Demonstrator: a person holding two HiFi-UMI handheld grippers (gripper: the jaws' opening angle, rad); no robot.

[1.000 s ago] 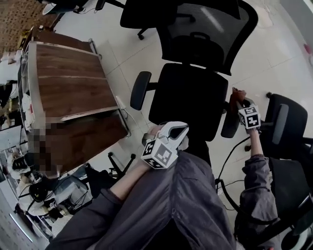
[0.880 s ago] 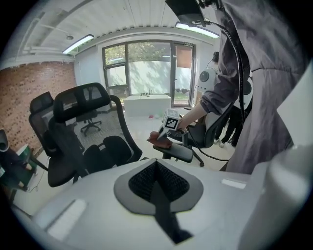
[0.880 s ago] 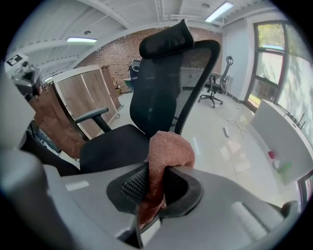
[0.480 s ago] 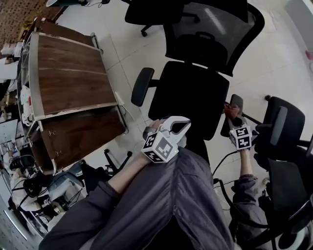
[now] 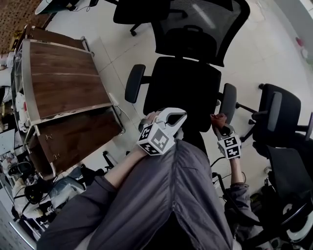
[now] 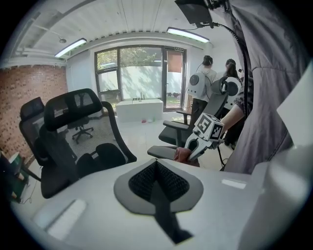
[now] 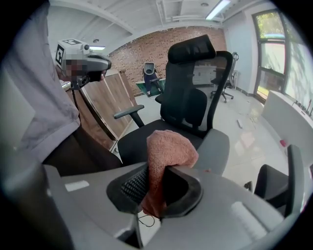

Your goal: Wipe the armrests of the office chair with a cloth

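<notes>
The black office chair (image 5: pixel 183 90) stands in front of me, with its left armrest (image 5: pixel 133 83) and right armrest (image 5: pixel 228 102). My right gripper (image 5: pixel 221 128) is shut on a pinkish-brown cloth (image 5: pixel 217 118), held at the near end of the right armrest. In the right gripper view the cloth (image 7: pixel 168 146) bulges out between the jaws of the gripper (image 7: pixel 156 188), and the grey armrest pad (image 7: pixel 213 146) lies just beyond it. My left gripper (image 5: pixel 164 129) hovers over the seat's front edge. In its own view the left gripper (image 6: pixel 156 168) is shut on nothing.
A wooden desk (image 5: pixel 63 78) stands to the left. Another black chair (image 5: pixel 276 117) is close on the right, and a third (image 5: pixel 132 12) behind. Two people (image 6: pixel 203 88) stand farther off by the windows. Cables trail on the floor near my right side.
My right gripper has drawn the cloth back along the right armrest, from its far end to its near end. The left gripper has stayed put.
</notes>
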